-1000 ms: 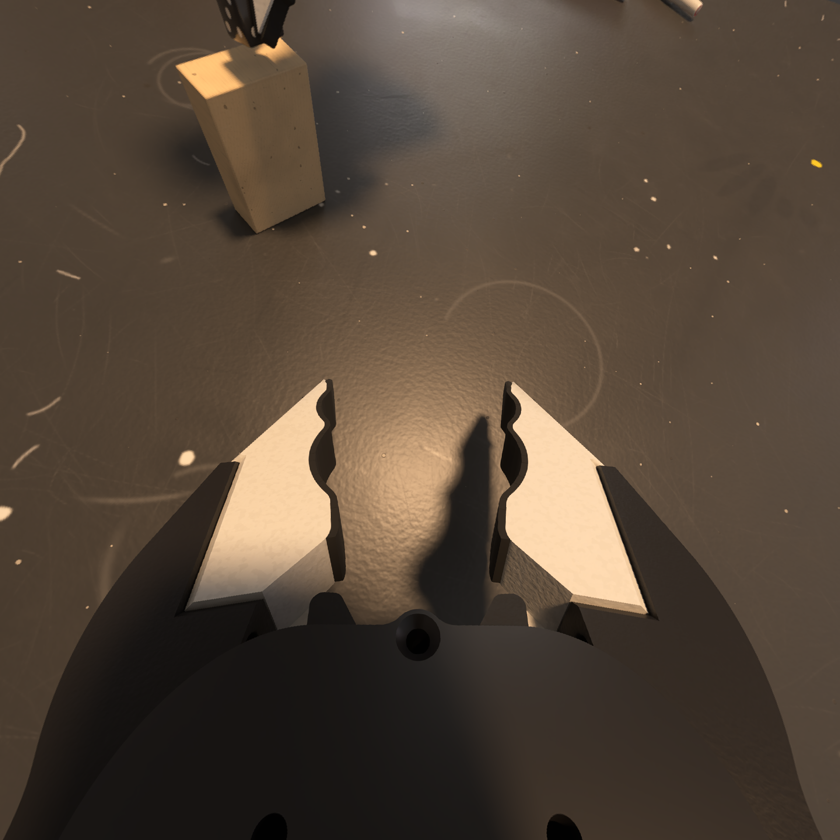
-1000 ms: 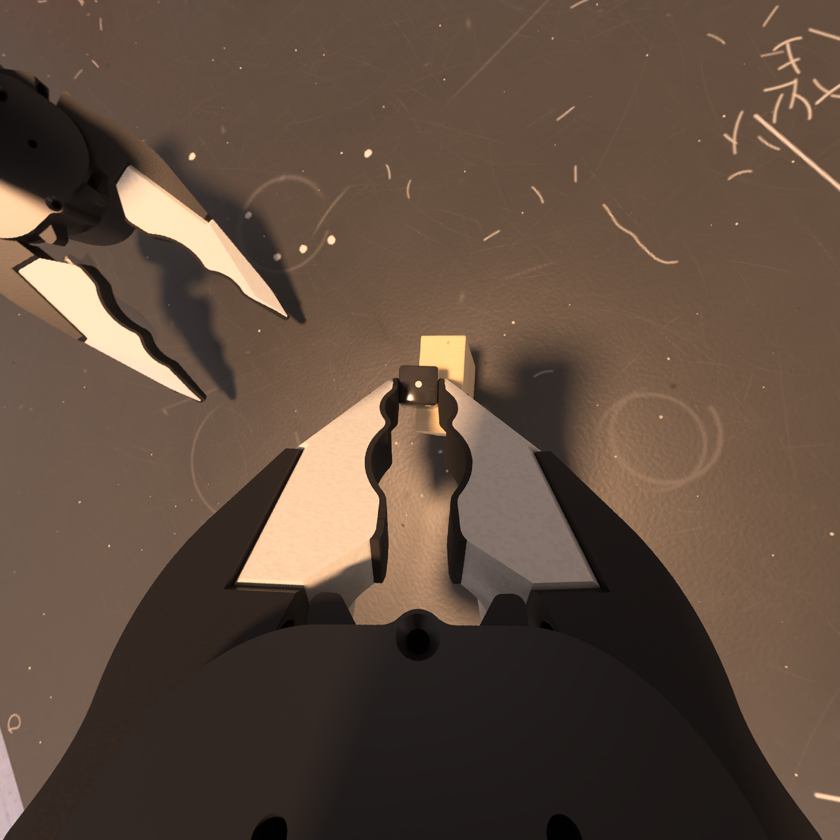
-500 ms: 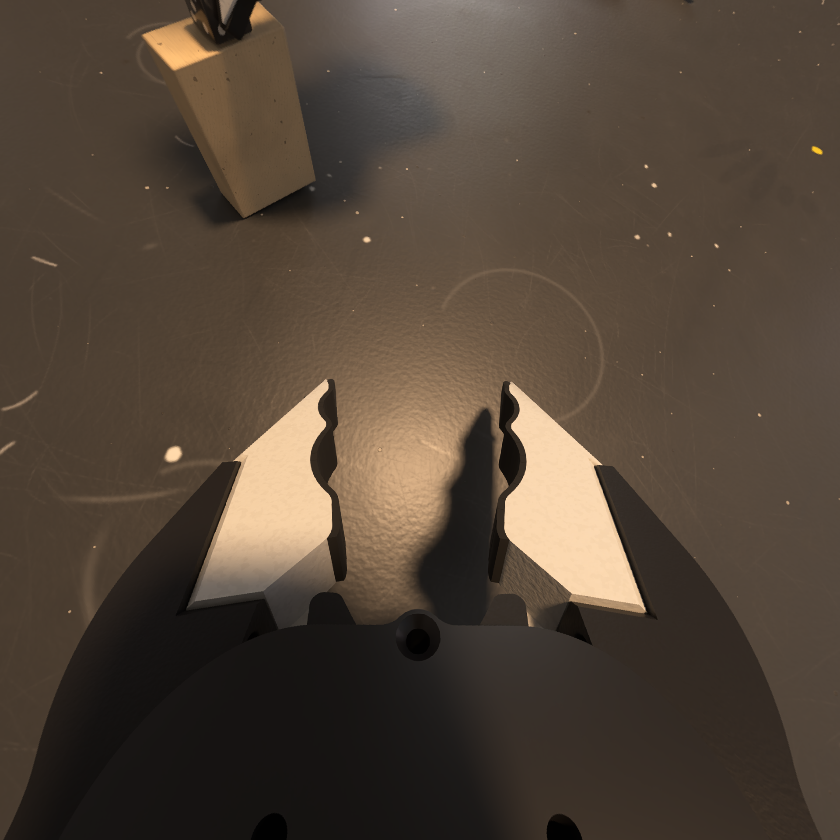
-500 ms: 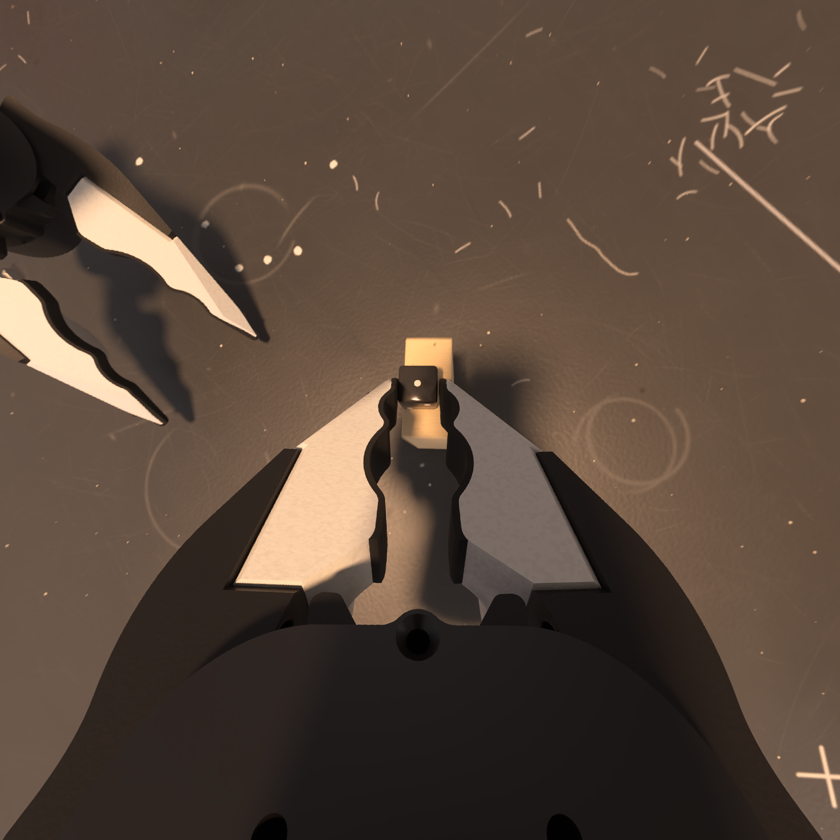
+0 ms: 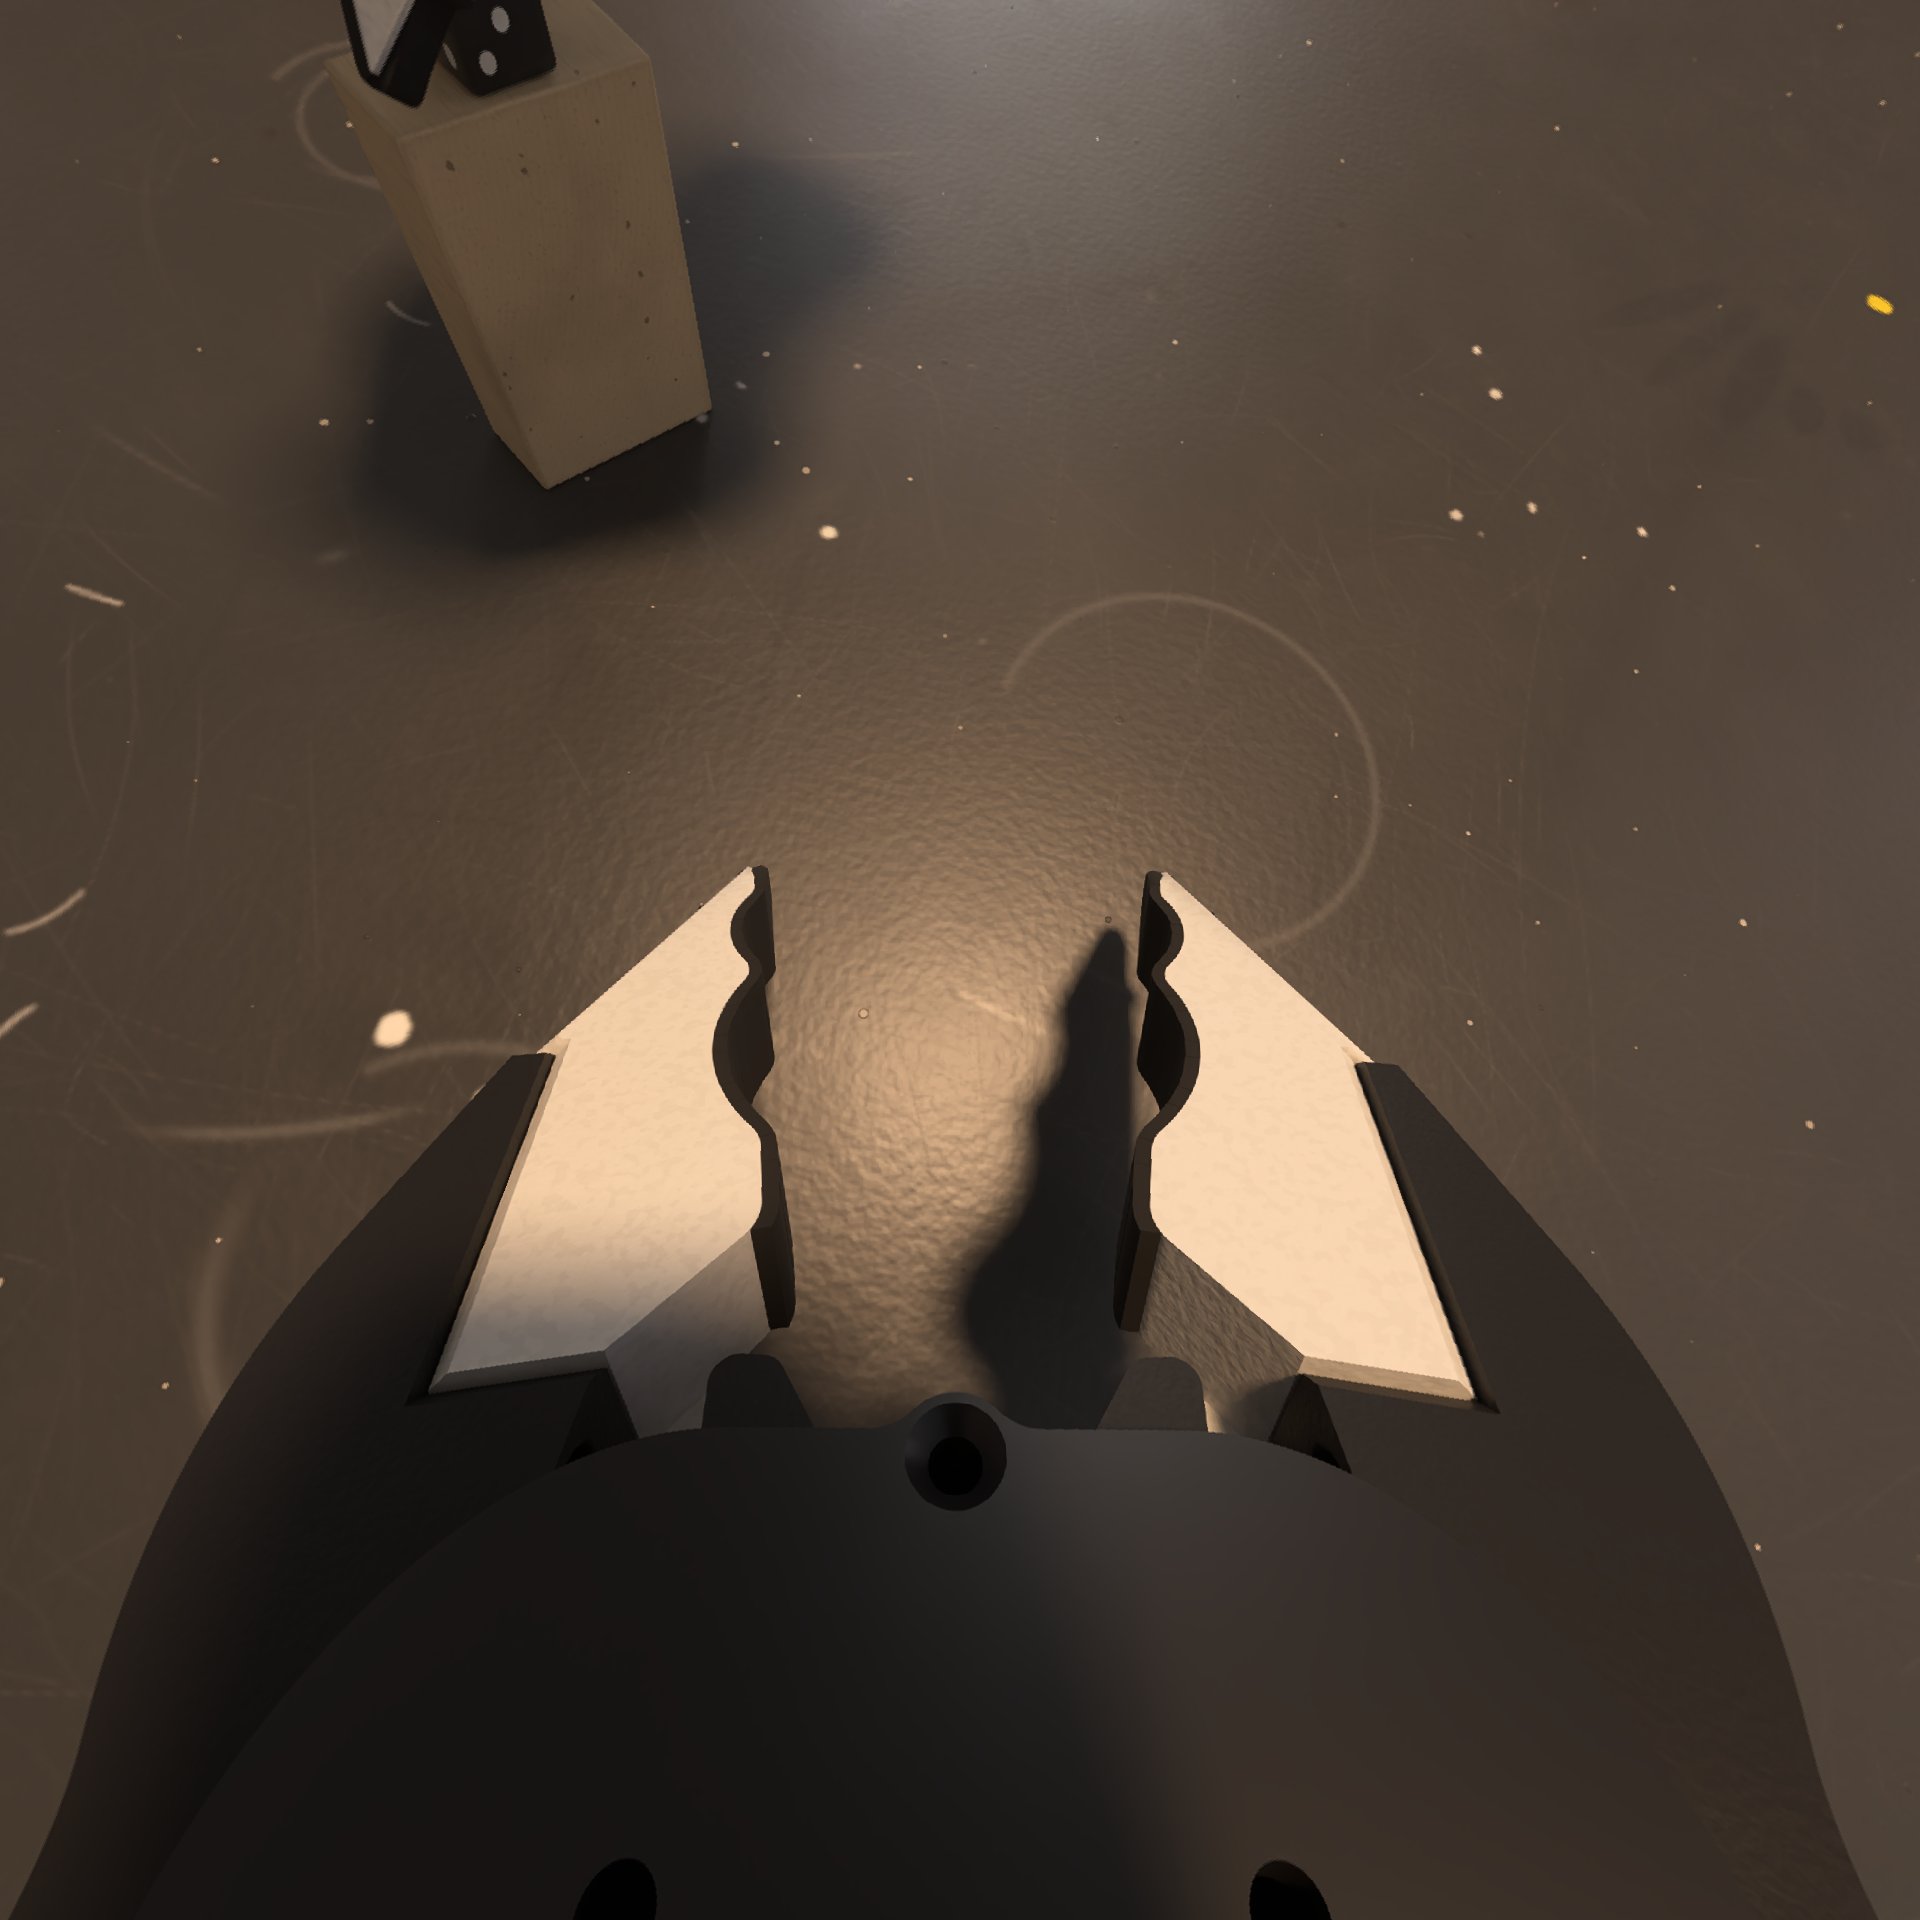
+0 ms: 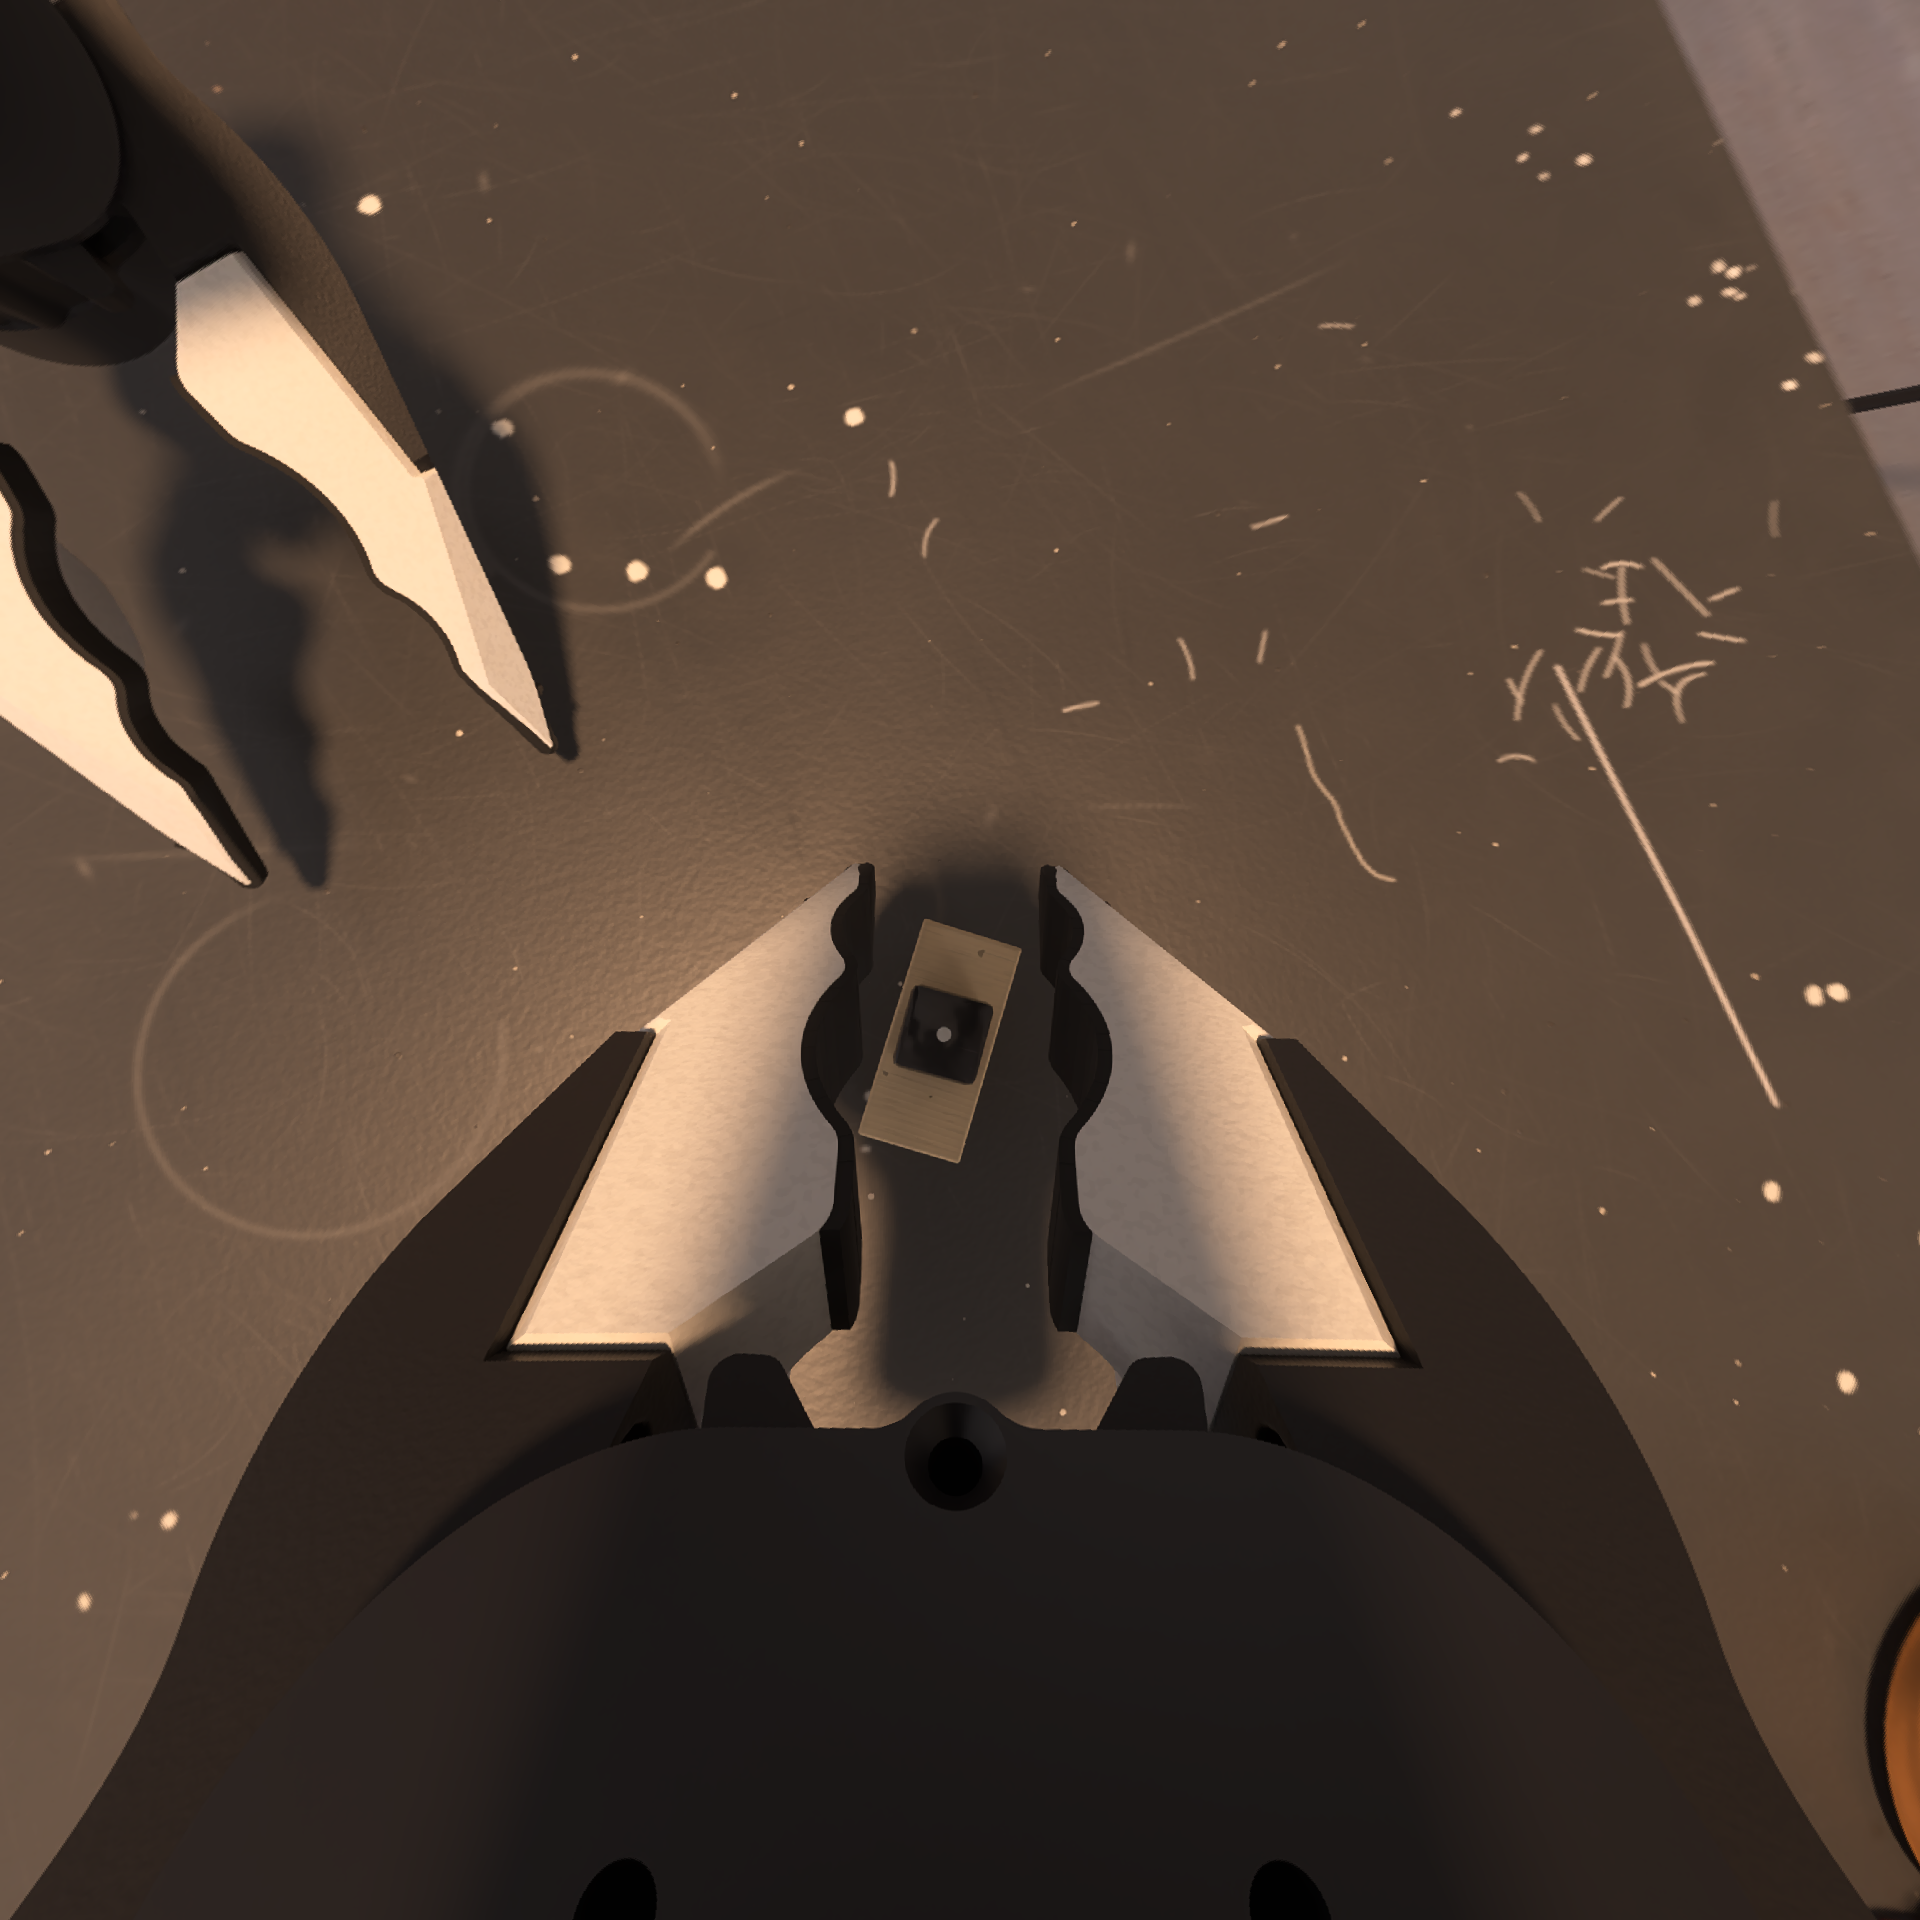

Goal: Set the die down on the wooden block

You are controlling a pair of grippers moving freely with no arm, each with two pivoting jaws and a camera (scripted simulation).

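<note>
The tall pale wooden block stands upright on the dark table at the upper left of the left wrist view. The black die with white pips sits on its top. A finger of my right gripper is just beside the die there. In the right wrist view I look straight down on the block's top with the die lying on it. My right gripper is open above them, jaws either side, touching neither. My left gripper is open and empty, and also shows at the right wrist view's upper left.
The dark table is scratched and speckled. Its edge runs down the upper right, with lighter floor beyond. A round orange object peeks in at the lower right edge.
My right gripper has opened and let go of the die, which now rests on the block's top. The right gripper now looks straight down on the block. The left gripper stayed open.
</note>
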